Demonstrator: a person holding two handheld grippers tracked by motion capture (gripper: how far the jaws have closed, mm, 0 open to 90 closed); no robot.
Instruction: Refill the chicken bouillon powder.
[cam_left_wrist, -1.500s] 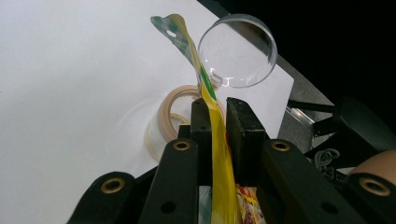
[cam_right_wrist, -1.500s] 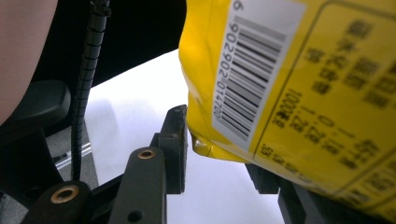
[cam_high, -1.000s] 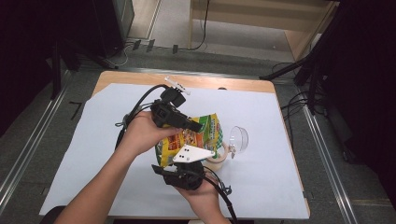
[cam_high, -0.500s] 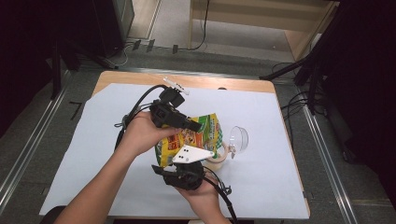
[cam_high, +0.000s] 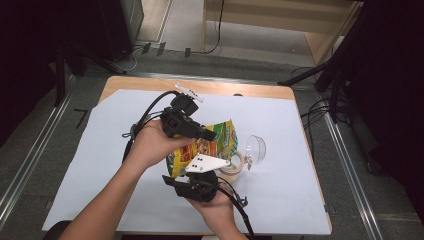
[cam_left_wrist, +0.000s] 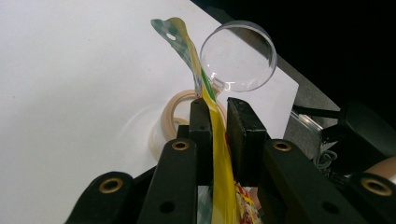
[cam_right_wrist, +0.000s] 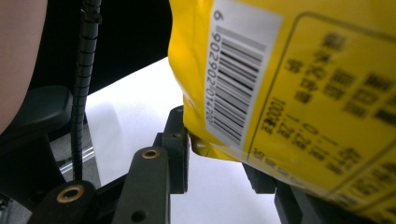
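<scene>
**A:** What's nearest?

**B:** The right gripper (cam_high: 202, 172), jaws closed on the snack bag's (cam_high: 202, 147) bottom corner, above the table (cam_high: 125, 87).

**A:** Farther?

**B:** The left gripper (cam_left_wrist: 218, 123) clamps its top seam. The bag looks light, crinkly and slippery, so grip the seams.

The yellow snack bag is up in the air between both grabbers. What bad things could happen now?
The yellow snack bag hangs above the tape roll and the clear round dish. If a grip slips, it might drop onto them. The left gripper pinches only the thin top edge, so pulling apart could tear it suddenly and spill the snacks.
</scene>
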